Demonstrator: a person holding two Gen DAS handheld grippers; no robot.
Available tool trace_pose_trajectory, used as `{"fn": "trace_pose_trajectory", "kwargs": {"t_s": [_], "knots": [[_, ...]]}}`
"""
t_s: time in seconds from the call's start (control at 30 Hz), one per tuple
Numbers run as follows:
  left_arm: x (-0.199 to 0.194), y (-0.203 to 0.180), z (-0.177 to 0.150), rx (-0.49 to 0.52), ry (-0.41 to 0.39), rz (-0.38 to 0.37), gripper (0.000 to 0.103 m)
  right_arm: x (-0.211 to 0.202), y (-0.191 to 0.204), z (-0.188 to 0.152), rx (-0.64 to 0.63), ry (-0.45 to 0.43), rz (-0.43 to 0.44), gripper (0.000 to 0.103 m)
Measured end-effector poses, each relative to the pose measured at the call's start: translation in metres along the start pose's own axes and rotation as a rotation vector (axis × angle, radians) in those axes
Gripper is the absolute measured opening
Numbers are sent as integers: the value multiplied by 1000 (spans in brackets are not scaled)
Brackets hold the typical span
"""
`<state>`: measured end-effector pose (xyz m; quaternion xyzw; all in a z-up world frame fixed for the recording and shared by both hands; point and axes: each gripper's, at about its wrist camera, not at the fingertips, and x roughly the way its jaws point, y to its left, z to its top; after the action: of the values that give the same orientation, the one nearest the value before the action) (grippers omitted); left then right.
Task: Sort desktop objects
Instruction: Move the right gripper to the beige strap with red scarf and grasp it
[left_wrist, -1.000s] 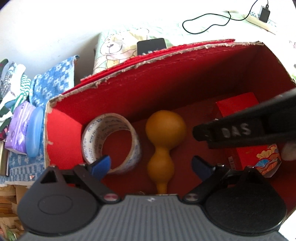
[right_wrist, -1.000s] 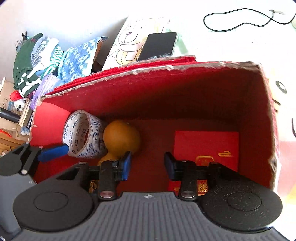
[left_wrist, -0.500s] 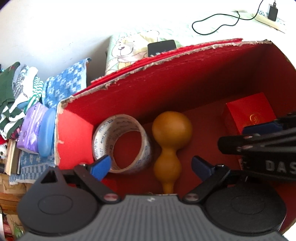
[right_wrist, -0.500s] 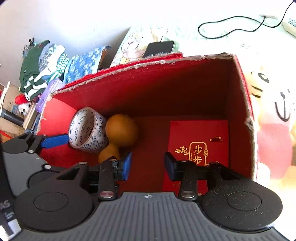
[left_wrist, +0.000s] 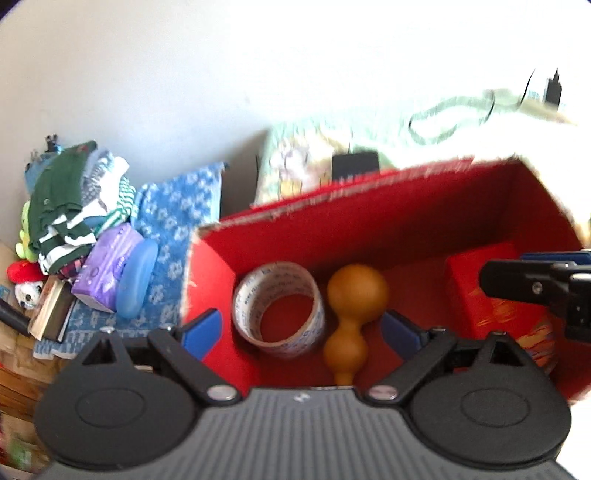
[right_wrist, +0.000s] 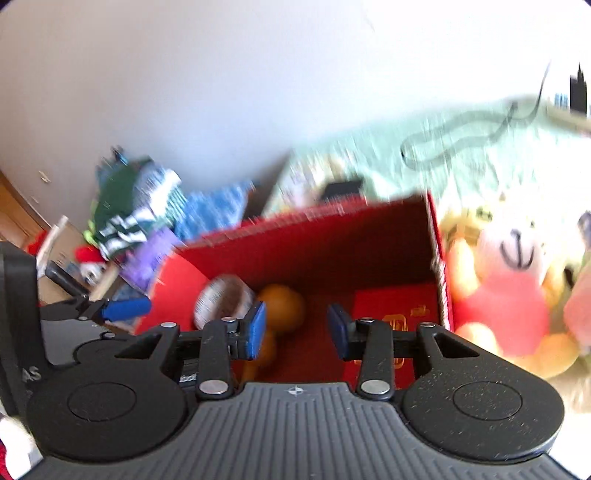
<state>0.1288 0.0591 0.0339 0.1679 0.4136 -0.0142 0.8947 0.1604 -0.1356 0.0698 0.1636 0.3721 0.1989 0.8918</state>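
An open red cardboard box (left_wrist: 388, 206) (right_wrist: 321, 236) holds a roll of clear tape (left_wrist: 279, 308) (right_wrist: 221, 299), an orange gourd-shaped object (left_wrist: 352, 310) (right_wrist: 282, 308) and a flat red gift packet (left_wrist: 484, 288) (right_wrist: 397, 306). My left gripper (left_wrist: 301, 332) hovers above the box's near side, open wide, nothing between its blue pads. My right gripper (right_wrist: 297, 332) also hangs over the box, open and empty. The right gripper's finger (left_wrist: 535, 282) reaches in at the right edge of the left wrist view. The left gripper's blue pad (right_wrist: 125, 309) shows at the left of the right wrist view.
Left of the box lie folded clothes (left_wrist: 74, 206), a blue patterned cloth (left_wrist: 177, 221), a purple pack (left_wrist: 109, 266) and a blue case (left_wrist: 137, 282). Behind it sits a phone (left_wrist: 354, 166) on a bear-print cushion. A plush bear (right_wrist: 506, 291) rests right of the box. A black cable (left_wrist: 450, 122) runs behind.
Both grippers have drawn back and up from the box, so more wall and surroundings show. The right gripper has shifted out toward the right edge of the left view. Neither holds anything.
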Motion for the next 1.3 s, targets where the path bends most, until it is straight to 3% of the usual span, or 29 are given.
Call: {"fn": "trace_pose_trajectory", "kwargs": {"t_s": [0.07,0.17,0.2,0.33,0.5,0.63,0.77,0.9,1.03,1.2,1.3], "knots": [[-18,3,-3,-27,-24,-28,95,-19,2,-5,-34,-77,10,43],[-39,2,-10,-54,-33,-98,96,-49,-1,-13,-51,-176,54,59],[-47,1,-14,-57,-34,-113,96,-58,-3,-15,-57,-194,69,60],[-74,-13,-39,-55,-43,-170,95,-85,-17,-19,-77,-176,131,60],[-84,-36,-76,-44,8,-306,97,-97,-45,-49,-48,-52,174,59],[-68,-70,-107,-7,143,-400,97,-78,-64,-80,-33,93,121,56],[-51,-96,-128,-6,223,-389,95,-51,-87,-101,86,239,113,44],[-33,-109,-142,-42,312,-384,83,-32,-94,-115,165,345,150,41],[-22,-112,-153,-92,379,-395,70,-29,-87,-124,188,391,203,41],[-11,-112,-160,-154,425,-406,66,-17,-81,-131,176,433,216,41],[-13,-113,-160,-139,420,-383,66,-12,-70,-132,158,450,231,41]]}}
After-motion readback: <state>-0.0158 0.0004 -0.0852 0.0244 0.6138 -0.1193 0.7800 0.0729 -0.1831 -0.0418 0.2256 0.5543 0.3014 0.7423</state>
